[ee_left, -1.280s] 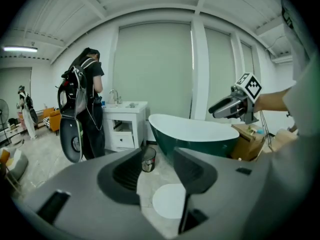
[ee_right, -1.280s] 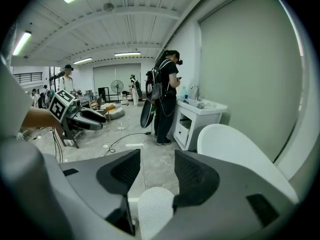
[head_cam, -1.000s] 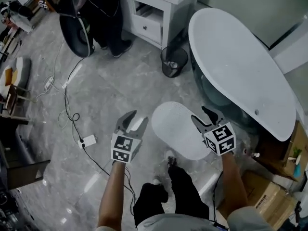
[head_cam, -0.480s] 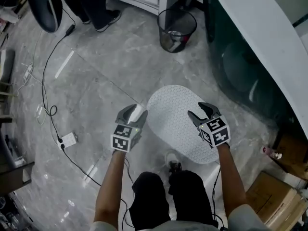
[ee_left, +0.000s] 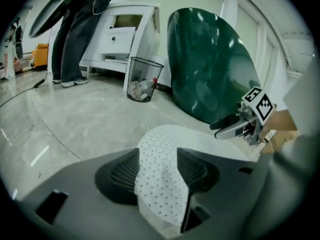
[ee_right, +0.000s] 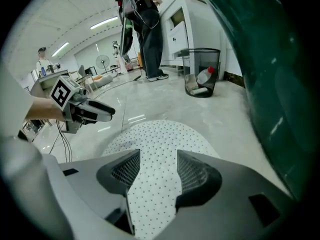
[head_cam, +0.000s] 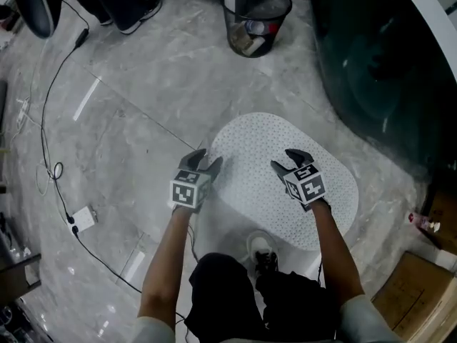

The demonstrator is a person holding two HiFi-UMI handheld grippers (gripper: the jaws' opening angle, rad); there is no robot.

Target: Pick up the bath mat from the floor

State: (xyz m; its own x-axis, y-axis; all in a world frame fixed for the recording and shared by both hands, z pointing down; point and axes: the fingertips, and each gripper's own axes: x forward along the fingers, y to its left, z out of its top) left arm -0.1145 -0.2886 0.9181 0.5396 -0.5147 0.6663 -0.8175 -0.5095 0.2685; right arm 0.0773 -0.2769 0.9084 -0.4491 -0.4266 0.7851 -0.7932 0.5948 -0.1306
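Two grippers are hanging low over the white dotted bath mat (head_cam: pixel 260 145), which is lying flat on the grey marble floor (head_cam: pixel 143 106) beside the dark green tub (head_cam: pixel 378 63). The head view is placing the left gripper (head_cam: pixel 207 160) at the mat's left edge and the right gripper (head_cam: pixel 283 160) over its middle, but it is not showing the jaw gaps clearly.

The left gripper view is settling this. Its jaws are standing apart, having just been opening, with the mat's edge lying in the gap and no pad pressing on it. The right gripper view is showing jaws likewise apart over the mat's surface, gripping nothing.

Only the gripper views are showing rubbish inside the wire bin (ee_left: pixel 144 79). Whether any jaw tip is touching the mat cannot be told. The frame edge is cutting off the tub.
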